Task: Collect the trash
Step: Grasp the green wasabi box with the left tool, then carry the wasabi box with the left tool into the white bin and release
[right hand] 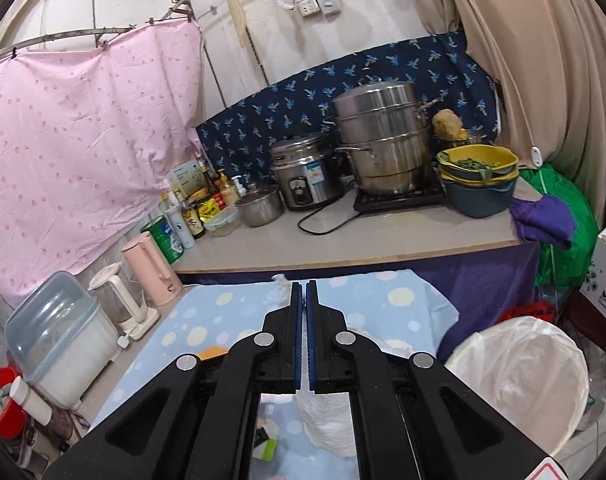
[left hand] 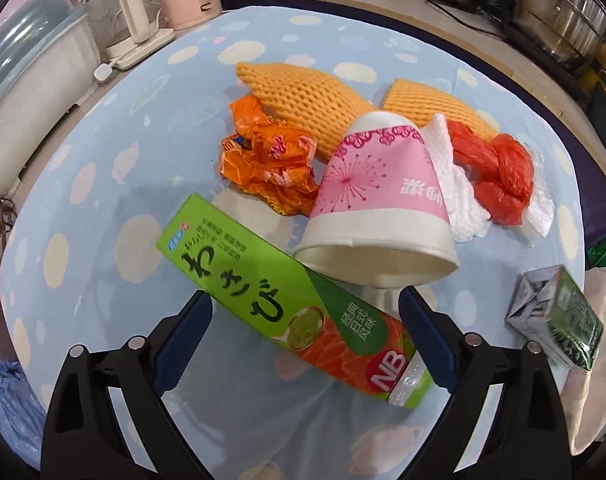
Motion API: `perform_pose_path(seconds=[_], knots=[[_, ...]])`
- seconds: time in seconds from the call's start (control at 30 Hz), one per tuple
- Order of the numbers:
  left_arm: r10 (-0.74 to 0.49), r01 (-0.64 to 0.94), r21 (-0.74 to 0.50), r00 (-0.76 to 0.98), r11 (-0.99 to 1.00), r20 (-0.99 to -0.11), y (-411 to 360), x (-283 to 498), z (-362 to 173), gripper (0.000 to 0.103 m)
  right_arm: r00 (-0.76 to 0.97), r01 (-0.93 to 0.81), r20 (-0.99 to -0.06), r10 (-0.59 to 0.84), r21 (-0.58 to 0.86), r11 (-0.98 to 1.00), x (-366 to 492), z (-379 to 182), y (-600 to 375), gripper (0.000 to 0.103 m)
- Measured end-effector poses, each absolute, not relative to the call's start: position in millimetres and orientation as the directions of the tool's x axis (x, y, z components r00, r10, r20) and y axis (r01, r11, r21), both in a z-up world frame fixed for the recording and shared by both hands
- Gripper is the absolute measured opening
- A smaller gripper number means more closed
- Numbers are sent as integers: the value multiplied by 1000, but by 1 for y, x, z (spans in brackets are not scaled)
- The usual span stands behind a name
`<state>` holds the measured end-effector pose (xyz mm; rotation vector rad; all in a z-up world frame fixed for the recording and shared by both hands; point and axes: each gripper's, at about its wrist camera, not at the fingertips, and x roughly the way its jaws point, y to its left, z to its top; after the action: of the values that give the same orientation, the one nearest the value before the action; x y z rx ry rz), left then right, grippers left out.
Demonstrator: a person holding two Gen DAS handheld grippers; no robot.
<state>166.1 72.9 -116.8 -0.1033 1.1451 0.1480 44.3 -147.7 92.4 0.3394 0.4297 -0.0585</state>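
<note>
L cam looks down close, R cam level; both see blue tablecloth [left hand: 103, 208].

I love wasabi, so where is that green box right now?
In the left wrist view, the green box lies on the blue tablecloth between the open left gripper fingers, just below the tipped pink paper cup.

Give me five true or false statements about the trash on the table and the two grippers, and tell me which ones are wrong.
1. The pink paper cup lies on its side. True.
2. The left gripper is shut on the green box. False: its jaws stand open on either side of the box.
3. The right gripper is shut. True.
4. The bin has a black liner. False: the liner is white.
5. The orange wrapper sits inside the cup. False: it lies on the tablecloth beside the cup.
</note>
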Motion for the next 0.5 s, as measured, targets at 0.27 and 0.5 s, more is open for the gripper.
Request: perform_pose_path(seconds=[0.27, 0.5], knots=[[-14, -148, -75, 372, 986, -928, 83, 156, -129, 61, 877, 178, -480, 5, 336, 925, 34, 62, -167, 2], [-64, -98, -109, 377, 989, -924, 99, 134, -126, 43, 864, 191, -504, 6, 338, 922, 28, 49, -170, 2]])
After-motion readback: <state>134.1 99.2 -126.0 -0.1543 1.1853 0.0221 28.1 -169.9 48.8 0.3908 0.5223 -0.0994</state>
